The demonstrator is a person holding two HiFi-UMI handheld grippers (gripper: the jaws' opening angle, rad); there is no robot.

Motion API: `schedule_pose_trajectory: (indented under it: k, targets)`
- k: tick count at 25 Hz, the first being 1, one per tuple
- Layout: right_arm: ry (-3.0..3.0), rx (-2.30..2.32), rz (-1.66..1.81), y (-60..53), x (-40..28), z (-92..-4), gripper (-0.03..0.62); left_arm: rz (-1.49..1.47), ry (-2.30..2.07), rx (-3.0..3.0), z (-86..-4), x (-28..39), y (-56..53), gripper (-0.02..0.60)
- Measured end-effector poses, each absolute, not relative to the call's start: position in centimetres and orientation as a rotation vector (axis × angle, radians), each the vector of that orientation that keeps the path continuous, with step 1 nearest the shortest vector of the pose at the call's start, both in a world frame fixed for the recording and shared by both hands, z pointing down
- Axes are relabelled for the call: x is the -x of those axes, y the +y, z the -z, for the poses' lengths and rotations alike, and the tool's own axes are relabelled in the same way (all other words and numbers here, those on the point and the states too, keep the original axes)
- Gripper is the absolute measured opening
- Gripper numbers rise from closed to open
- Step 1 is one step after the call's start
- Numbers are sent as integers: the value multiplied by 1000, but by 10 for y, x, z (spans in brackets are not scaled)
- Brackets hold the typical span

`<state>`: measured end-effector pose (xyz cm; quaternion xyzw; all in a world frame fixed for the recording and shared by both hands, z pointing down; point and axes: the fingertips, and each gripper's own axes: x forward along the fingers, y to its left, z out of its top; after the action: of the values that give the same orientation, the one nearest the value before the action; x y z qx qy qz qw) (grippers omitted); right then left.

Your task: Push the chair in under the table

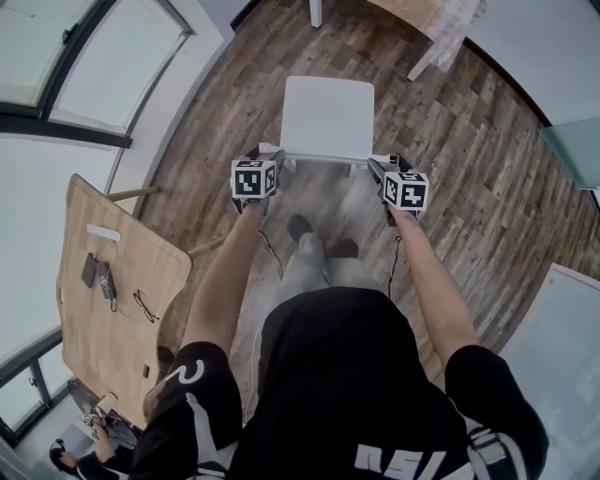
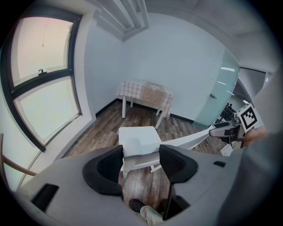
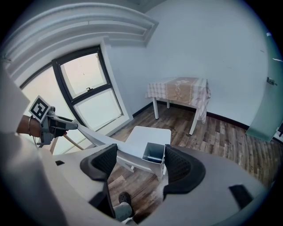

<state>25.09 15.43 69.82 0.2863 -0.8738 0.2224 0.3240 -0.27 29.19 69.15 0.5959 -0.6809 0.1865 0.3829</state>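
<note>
We log: chair (image 1: 328, 117) smooth, matt white, plastic-looking; floor (image 1: 469, 187) grainy dark wood planks; table (image 3: 181, 90) draped in checked cloth.

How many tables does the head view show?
2: a cloth-covered table beyond the white chair, a wooden table at the person's left. A white panel lower right might be another.

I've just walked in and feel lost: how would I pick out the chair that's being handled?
On the plank floor mid-room, ahead of the person's feet, stands the chair, its back rail clamped at the ends by the left gripper and right gripper. It is plain white with a square seat, unlike the check-clothed table beyond and the bare wooden board.
</note>
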Motion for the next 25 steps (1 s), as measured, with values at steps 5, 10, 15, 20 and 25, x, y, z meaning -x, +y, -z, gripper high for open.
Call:
schedule_pose_trajectory:
  k: [5, 10, 15, 20, 25]
  targets:
    - [-2289, -766, -587, 144, -243, -698, 348, -447, -1710, -1519, -692, 13, 280, 270]
    - [-2270, -783, -595, 140, -235, -699, 351, -407, -1690, -1527, -695, 23, 273, 273]
    - [-2247, -811, -605, 130, -226, -699, 351, -405, -1706, -1534, -693, 34, 260, 272]
    - [-2215, -850, -620, 122, -219, -699, 352, -406, -1698, -1558, -693, 44, 250, 272]
    - [-2209, -890, -618, 115, -213, -699, 351, -400, -1703, -1573, -694, 52, 239, 273]
